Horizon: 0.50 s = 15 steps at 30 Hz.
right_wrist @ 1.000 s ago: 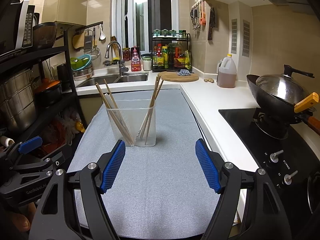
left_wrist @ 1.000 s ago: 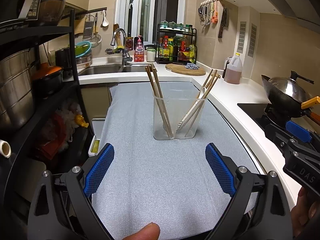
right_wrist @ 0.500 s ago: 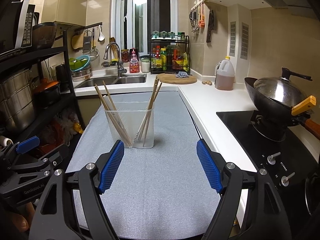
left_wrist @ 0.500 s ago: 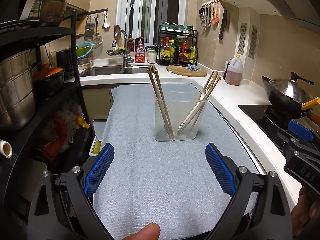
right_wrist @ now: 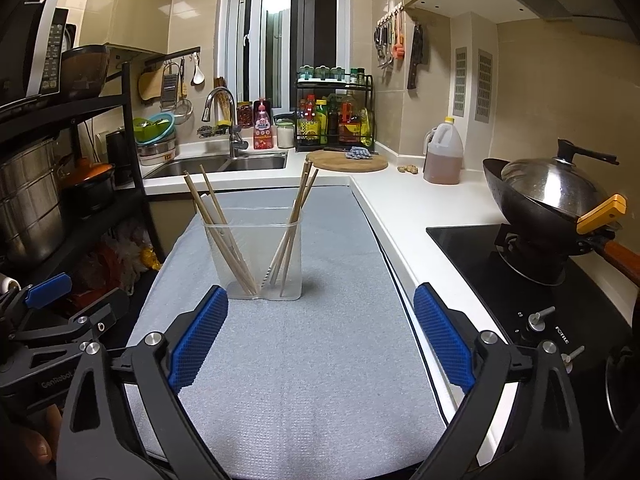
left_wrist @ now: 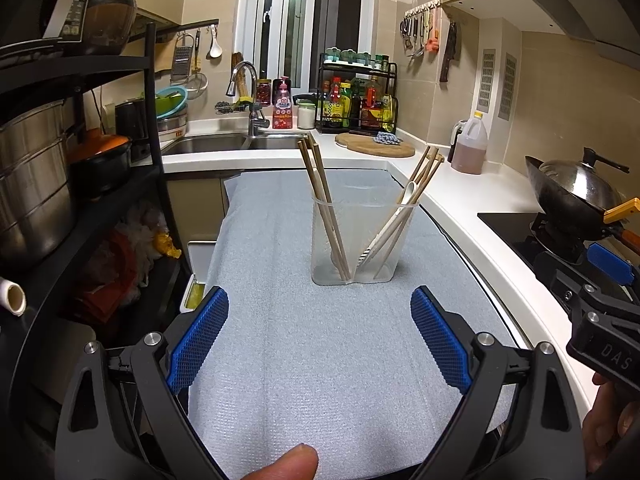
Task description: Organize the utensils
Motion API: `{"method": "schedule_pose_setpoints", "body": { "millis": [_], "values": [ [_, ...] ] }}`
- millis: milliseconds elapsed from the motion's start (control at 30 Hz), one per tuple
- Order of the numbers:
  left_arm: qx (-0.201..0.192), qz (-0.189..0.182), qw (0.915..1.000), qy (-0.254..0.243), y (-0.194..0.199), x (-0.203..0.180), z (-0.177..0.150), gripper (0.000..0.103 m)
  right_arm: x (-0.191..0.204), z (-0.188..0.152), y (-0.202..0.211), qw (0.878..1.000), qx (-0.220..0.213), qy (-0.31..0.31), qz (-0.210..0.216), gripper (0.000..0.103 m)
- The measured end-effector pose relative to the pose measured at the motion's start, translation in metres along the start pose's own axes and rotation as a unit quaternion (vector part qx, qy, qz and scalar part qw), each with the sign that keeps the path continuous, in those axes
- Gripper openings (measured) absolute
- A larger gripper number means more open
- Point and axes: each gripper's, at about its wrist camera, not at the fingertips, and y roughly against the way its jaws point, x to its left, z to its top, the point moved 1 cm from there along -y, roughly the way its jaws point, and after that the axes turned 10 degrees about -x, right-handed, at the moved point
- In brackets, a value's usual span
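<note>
Left gripper [left_wrist: 319, 332]: jaws stand wide apart with nothing between the blue pads; it hovers over the grey mat [left_wrist: 320, 360], and a fingertip [left_wrist: 288, 466] shows at the bottom edge of the left wrist view. Right gripper [right_wrist: 320, 334]: jaws are opening, with nothing between the pads; only the mat lies beneath the gap.

Task item: the clear utensil holder [left_wrist: 360, 240] stands upright on the mat, ahead of both grippers and apart from them. It has two compartments. The left compartment holds wooden chopsticks [left_wrist: 324, 208] leaning left. The right compartment holds more chopsticks and a white spoon [left_wrist: 400, 210] leaning right.

Legible markings:
- "DAS", partly cut off, on the black body of the right gripper as seen at the right edge of the left wrist view.
- "GenRobot", partly cut off, on the black body of the left gripper as seen at the lower left of the right wrist view.
- "FOTILE" on the black cooktop [right_wrist: 472, 256], beside its knobs.

A lidded wok [right_wrist: 552, 196] sits on the cooktop burner. Labels on the pink bottle [right_wrist: 263, 130] by the sink are too small to read.
</note>
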Motion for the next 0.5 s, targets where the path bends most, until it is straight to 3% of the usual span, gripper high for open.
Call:
{"method": "schedule_pose_setpoints", "body": {
  "millis": [333, 500],
  "values": [
    [-0.017, -0.001, 0.9998, 0.009, 0.0059, 0.0032, 0.0033, 0.090, -0.0012, 0.0007, 0.0001, 1.000, 0.000, 0.001, -0.004, 0.094],
    [-0.008, 0.003, 0.9999, 0.010, 0.0018, 0.0049, 0.0034, 0.090, -0.0008, 0.0011, 0.0008, 1.000, -0.001, 0.001, -0.004, 0.094]
  ]
}}
